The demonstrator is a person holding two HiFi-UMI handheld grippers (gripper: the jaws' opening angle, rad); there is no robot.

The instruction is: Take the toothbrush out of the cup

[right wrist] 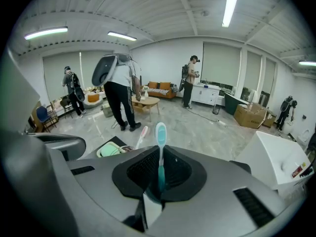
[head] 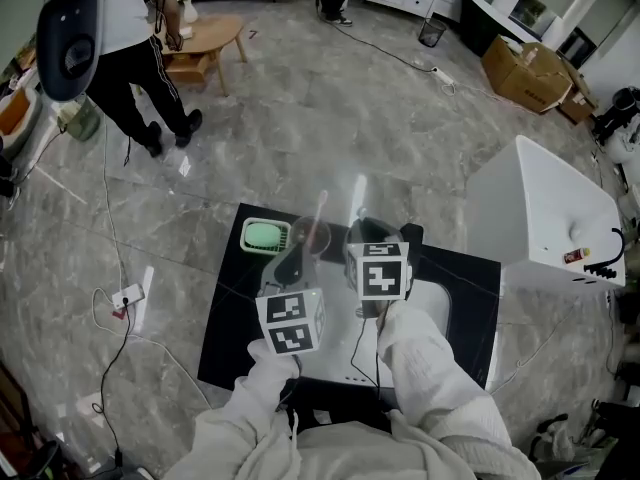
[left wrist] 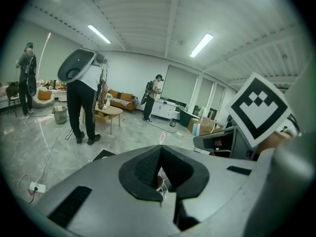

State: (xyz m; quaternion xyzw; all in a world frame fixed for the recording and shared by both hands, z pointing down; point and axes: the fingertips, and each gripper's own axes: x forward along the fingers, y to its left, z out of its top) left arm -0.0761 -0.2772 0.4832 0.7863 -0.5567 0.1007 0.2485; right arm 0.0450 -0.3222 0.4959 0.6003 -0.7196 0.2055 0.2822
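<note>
1. White sleeves (head: 420,368) sit lowest in the head view, with both marker-cube grippers held over the black tabletop (head: 228,340).
2. Right gripper (right wrist: 160,179): jaws clamped on the teal toothbrush (right wrist: 160,132), which stands upright with its bristle head above the jaws and its lower handle hidden between the pads.
3. In the head view the right gripper (head: 368,230) holds that toothbrush just right of the clear cup (head: 312,238). I can't tell whether the tip is fully clear of the rim.
4. Left gripper (left wrist: 160,179): jaws nearly together, pinching the cup's clear wall. In the head view the left gripper (head: 298,250) meets the cup on its near side.
5. A pink toothbrush (head: 320,208) stands in the cup, leaning away.
6. A green soap dish (head: 265,235) sits just left of the cup on the tabletop.
7. A white cabinet (head: 545,208) is to the right of the table, and a person in dark trousers (head: 140,78) stands well away at the far left.
</note>
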